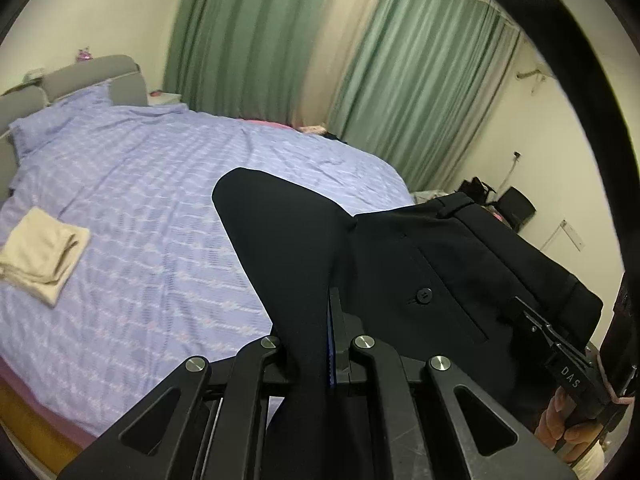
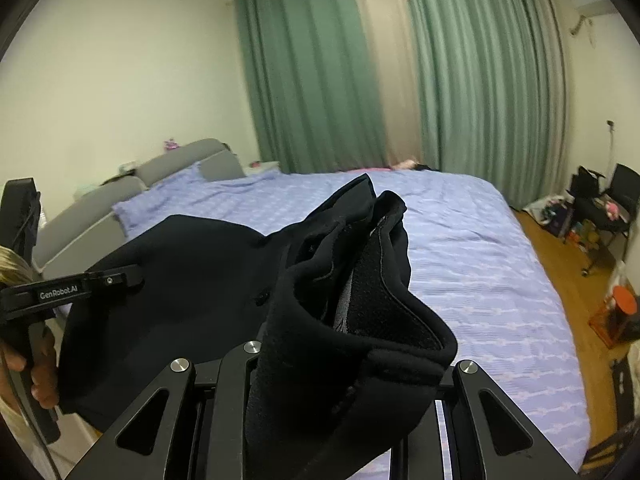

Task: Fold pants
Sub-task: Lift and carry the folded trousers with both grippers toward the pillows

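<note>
Black pants [image 1: 400, 264] hang in the air above a bed, held between both grippers. My left gripper [image 1: 330, 320] is shut on a fold of the black cloth, which drapes over its fingers. The waistband with a belt loop and a back-pocket button [image 1: 424, 295] faces the left wrist view. My right gripper [image 2: 340, 344] is shut on the bunched waistband end of the pants [image 2: 360, 280]; cloth hides its fingertips. The right gripper shows in the left wrist view [image 1: 560, 352], and the left gripper shows in the right wrist view [image 2: 120, 278], both clamped on the pants.
A wide bed with a lilac patterned cover [image 1: 160, 208] lies below and ahead. A folded beige garment [image 1: 40, 256] lies on its left side. Grey headboard [image 1: 92, 76], green curtains [image 2: 312, 80], a wood floor with a chair and clutter [image 2: 600, 208] at right.
</note>
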The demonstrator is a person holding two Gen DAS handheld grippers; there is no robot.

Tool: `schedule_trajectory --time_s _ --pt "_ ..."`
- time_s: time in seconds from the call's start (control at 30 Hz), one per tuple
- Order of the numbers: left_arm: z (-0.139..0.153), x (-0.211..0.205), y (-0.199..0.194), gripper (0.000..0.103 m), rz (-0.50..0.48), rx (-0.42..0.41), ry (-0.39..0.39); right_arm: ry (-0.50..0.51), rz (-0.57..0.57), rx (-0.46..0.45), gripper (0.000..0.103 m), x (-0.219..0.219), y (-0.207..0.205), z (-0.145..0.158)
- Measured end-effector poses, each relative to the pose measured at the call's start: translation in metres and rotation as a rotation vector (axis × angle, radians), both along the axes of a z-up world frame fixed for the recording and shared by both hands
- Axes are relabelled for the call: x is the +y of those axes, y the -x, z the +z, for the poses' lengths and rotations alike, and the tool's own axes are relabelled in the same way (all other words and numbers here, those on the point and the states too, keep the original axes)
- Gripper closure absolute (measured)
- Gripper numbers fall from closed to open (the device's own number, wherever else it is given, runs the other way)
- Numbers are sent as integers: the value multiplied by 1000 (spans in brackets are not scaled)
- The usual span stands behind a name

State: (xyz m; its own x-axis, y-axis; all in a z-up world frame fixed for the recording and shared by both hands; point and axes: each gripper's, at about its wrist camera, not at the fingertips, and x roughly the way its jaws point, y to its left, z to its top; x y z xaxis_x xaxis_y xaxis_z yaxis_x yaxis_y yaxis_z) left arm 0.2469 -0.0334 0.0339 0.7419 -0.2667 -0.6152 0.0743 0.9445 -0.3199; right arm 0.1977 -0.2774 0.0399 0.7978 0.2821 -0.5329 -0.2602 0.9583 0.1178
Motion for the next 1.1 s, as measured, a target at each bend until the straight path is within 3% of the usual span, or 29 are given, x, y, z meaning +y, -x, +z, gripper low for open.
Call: schedule_trajectory --time_s 0.3,0.5,0.6,0.83,1.1 --pt "-2 72 69 95 116 -2 48 10 121 14 78 71 33 9" --pt "-12 171 105 95 146 -10 24 -11 167 17 78 158 44 5" --pt "-12 235 113 95 139 1 2 -34 149 23 78 211 51 -1" --pt "-6 329 128 95 168 11 -64 -56 192 36 78 309 55 -5" --pt "-7 367 118 95 229 -9 -79 -41 271 14 78 348 37 -1"
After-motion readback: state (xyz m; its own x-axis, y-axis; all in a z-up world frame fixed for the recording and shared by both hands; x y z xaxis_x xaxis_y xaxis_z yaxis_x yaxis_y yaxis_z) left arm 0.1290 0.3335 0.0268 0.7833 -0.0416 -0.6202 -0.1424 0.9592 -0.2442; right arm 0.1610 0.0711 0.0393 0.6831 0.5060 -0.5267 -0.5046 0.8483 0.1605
